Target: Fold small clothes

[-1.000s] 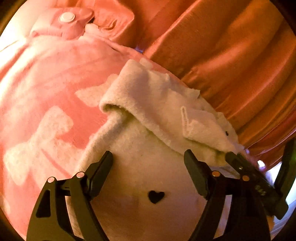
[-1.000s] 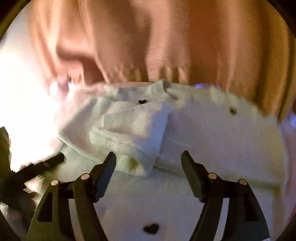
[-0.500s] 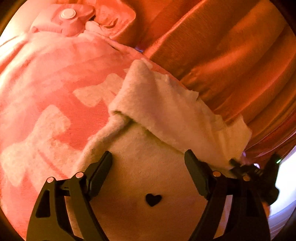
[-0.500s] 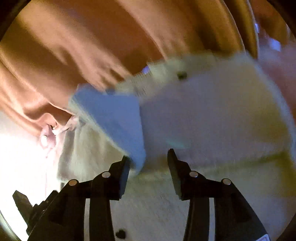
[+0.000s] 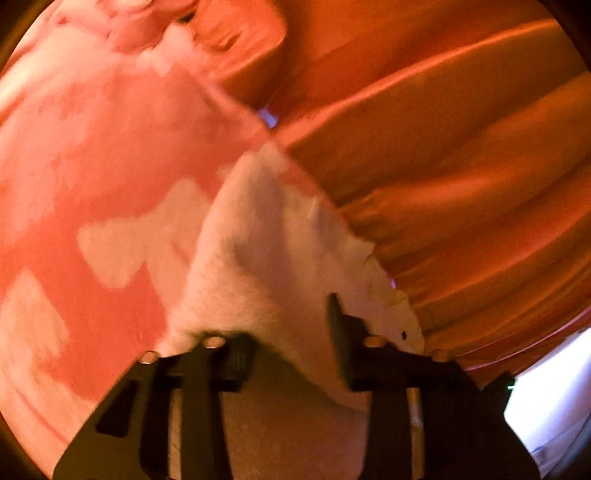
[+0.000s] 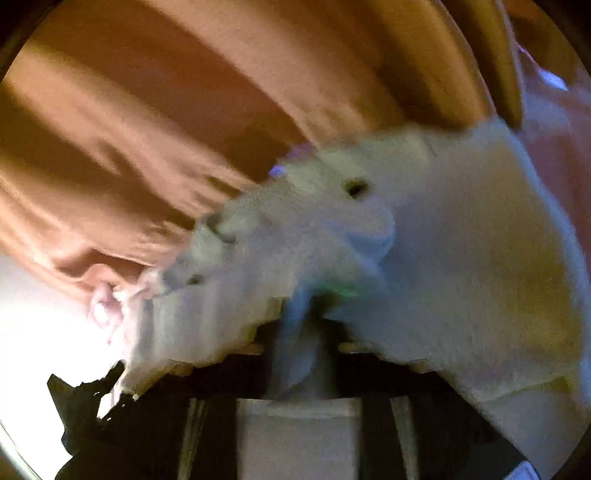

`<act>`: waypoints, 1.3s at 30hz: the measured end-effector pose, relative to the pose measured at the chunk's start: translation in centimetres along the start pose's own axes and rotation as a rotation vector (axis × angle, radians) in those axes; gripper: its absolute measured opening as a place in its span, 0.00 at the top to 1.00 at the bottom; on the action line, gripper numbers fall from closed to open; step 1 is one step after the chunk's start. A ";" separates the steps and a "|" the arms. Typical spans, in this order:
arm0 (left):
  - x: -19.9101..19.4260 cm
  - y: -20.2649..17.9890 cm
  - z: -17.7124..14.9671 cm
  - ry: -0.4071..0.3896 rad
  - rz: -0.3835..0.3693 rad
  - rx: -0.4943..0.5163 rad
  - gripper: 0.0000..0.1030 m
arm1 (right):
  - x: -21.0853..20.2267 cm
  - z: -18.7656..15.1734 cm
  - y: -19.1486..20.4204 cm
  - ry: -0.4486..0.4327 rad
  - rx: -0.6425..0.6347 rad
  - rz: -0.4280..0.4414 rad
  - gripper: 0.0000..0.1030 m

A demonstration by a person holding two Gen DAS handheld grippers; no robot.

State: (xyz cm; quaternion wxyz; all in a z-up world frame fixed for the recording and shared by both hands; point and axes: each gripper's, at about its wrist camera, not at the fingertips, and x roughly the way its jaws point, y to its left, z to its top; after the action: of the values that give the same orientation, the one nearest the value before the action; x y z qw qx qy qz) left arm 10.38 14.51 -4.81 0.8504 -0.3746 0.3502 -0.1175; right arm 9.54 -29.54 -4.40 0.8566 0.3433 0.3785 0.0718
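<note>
A white fleece garment (image 5: pixel 280 236) with small black hearts lies on a pink blanket (image 5: pixel 92 147) with pale bow shapes. My left gripper (image 5: pixel 291 343) is closing, and a raised fold of the garment is bunched between its fingers and draped over the left finger (image 5: pixel 236 358). In the right wrist view the same garment (image 6: pixel 461 240) is lifted and blurred. It hangs over my right gripper (image 6: pixel 306 332), whose jaws are closing on a pinched strip of the cloth. The garment hides most of both right fingers.
Folds of orange cloth (image 5: pixel 443 147) hang close behind the garment and fill the top of the right wrist view (image 6: pixel 147 110). A pink garment (image 5: pixel 147 22) lies at the blanket's far end. Bright light washes out the lower left (image 6: pixel 37 314).
Both grippers went from wide open over the flat garment to closed on its cloth. The right one rolled and swung across, pulling the garment up. The left one moved in onto the fold.
</note>
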 end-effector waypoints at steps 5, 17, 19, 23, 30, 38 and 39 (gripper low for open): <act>-1.6 -0.6 0.5 -0.081 0.055 0.114 0.76 | -6.9 -0.2 1.4 -0.231 -0.173 0.108 0.99; 0.6 1.3 -1.4 0.003 0.113 0.093 0.75 | -4.5 -1.6 -4.0 -0.042 -0.012 -0.022 0.24; 0.6 1.6 -1.5 0.010 0.112 0.080 0.75 | -3.8 -2.2 -4.2 -0.025 -0.032 -0.062 0.24; 0.6 1.5 -1.5 0.008 0.112 0.087 0.75 | -1.0 -3.5 -4.7 0.018 -0.005 -0.155 0.26; -0.9 -0.5 -0.5 -0.075 0.078 0.139 0.76 | -2.9 -0.6 0.4 -0.082 -0.120 0.037 0.91; 1.6 1.8 -1.3 0.019 0.134 0.100 0.81 | -1.0 -0.8 -4.4 -0.005 -0.154 -0.155 0.91; 1.5 2.0 -1.4 0.017 0.126 0.084 0.82 | -0.7 -1.2 -5.8 0.008 -0.111 -0.142 0.91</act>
State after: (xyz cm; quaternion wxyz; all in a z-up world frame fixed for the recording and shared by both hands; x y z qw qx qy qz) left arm 10.42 14.44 -7.69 0.8680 -0.3150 0.3752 -0.0817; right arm 7.42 -33.53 -8.31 0.8757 0.2674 0.4007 0.0330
